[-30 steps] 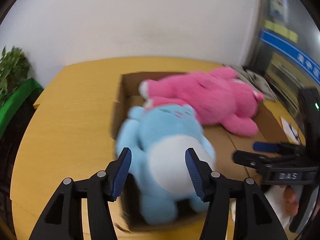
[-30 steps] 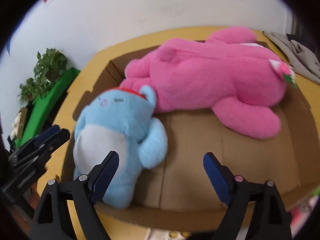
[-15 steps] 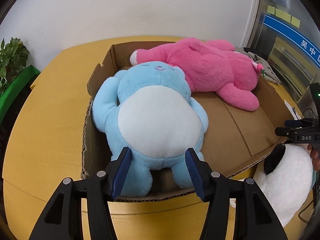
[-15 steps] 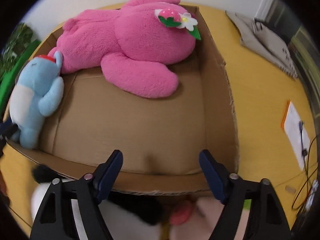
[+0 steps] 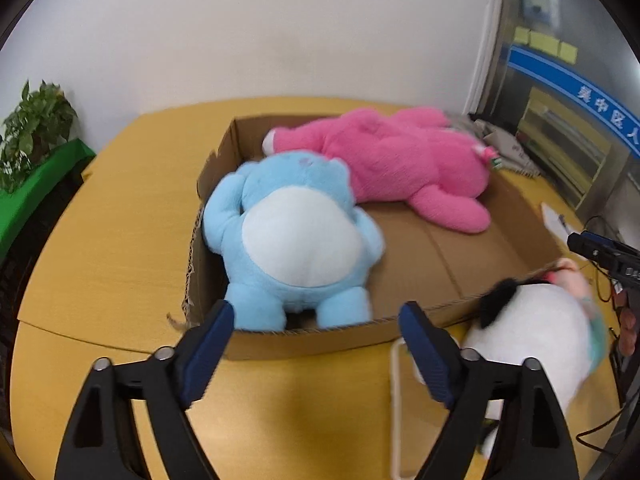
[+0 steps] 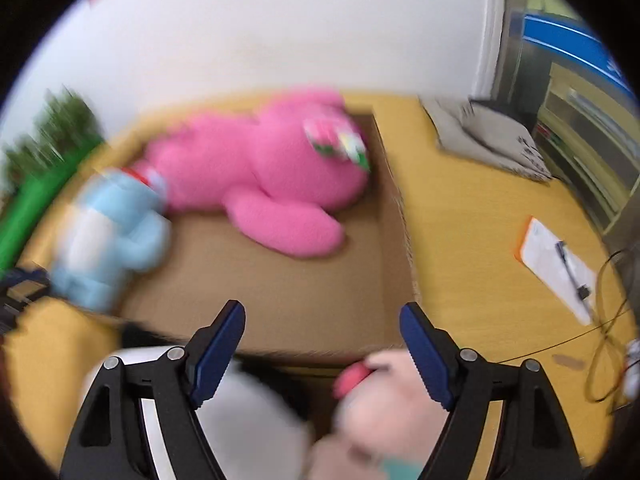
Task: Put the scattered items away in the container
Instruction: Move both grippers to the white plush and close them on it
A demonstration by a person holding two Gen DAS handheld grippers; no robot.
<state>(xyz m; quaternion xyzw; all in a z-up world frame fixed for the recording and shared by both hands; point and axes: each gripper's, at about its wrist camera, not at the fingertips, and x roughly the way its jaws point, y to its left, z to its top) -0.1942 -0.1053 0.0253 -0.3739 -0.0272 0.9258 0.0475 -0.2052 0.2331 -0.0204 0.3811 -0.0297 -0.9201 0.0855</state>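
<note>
A shallow cardboard box (image 5: 436, 256) lies on the yellow table. In it are a light blue plush (image 5: 292, 240) at the left end and a big pink plush (image 5: 400, 168) along the back. My left gripper (image 5: 316, 348) is open and empty, just in front of the box's near wall, below the blue plush. A white plush with black ears (image 5: 536, 328) lies on the table outside the box's near right corner. My right gripper (image 6: 322, 344) is open above that white plush (image 6: 248, 412), whose pink-and-red face (image 6: 360, 384) sits between the fingers; the view is blurred.
A clipboard with a pen (image 6: 560, 264) and thin cables (image 6: 608, 344) lie on the table to the right. Grey cloth (image 6: 488, 140) sits at the back right. A potted plant on a green stand (image 5: 32, 148) is off the table's left edge.
My left gripper has let go of the blue plush, opened wider and drawn back from the box. My right gripper has swung out of the box to over the white plush.
</note>
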